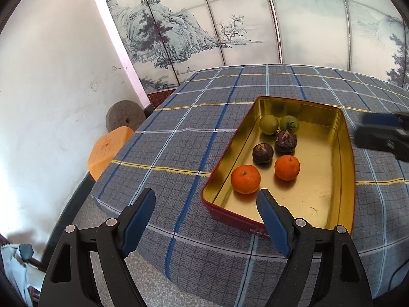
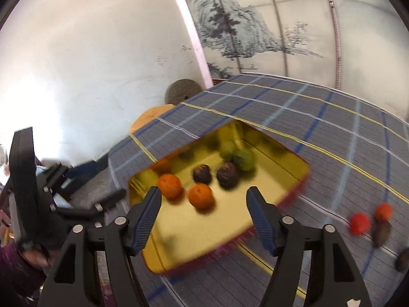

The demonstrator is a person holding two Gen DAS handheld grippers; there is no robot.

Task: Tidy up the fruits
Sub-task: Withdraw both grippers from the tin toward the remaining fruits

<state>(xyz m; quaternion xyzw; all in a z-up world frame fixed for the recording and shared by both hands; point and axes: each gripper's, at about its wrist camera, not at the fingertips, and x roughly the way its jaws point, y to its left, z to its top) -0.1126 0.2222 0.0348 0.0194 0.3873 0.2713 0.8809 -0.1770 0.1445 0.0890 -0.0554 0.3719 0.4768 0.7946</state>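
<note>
A gold-lined tin (image 1: 348,153) with red outer walls lies on the plaid tablecloth (image 1: 179,133). In it lie two oranges (image 1: 246,179), two dark brown fruits (image 1: 262,153) and two green fruits (image 1: 269,124). My left gripper (image 1: 207,194) hovers open and empty above the tin's near left corner. In the right wrist view my right gripper (image 2: 203,192) stands open above the tin (image 2: 301,176), nothing held; an orange (image 2: 201,195) lies below its gap. Loose on the cloth at right are two red-orange fruits (image 2: 360,223) and two dark fruits (image 2: 382,232). That view is blurred.
An orange stool (image 1: 107,151) and a grey millstone (image 1: 122,117) stand off the table's left edge by the white wall. A painted screen (image 1: 230,25) backs the table. A hand (image 2: 33,255) grips the left tool at that view's left edge.
</note>
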